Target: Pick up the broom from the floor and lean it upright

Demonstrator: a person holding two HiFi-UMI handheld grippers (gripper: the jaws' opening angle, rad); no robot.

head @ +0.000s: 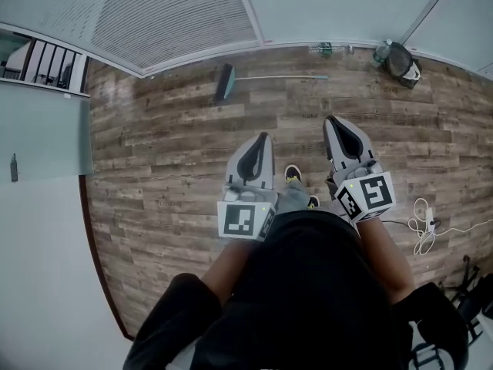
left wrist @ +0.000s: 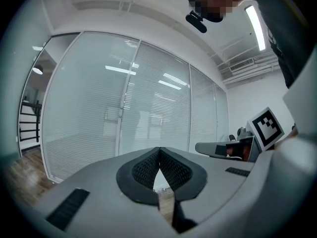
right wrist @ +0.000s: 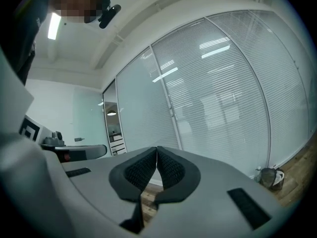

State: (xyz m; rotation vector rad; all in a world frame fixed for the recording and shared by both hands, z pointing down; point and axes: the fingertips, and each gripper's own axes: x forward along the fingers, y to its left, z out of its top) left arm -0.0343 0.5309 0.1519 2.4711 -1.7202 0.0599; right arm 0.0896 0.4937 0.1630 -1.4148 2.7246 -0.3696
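— Two grey two-jaw tools, left claw [head: 266, 136] and right claw [head: 331, 119]: shut or apart?
— Shut, both, pad against pad, empty; side by side above brown wood-plank flooring [head: 177, 145].
— And the teal-headed, thin-handled broom [head: 226, 81]?
— Flat on the planks, well ahead of both claws, just beside the glass wall with white slatted blinds [head: 169, 14] (head left, handle right).
— Print anywhere?
— Black-and-white square marker patterns [head: 240, 220] on both cubes. Loose white cable [head: 422, 226] on the floor, far right.
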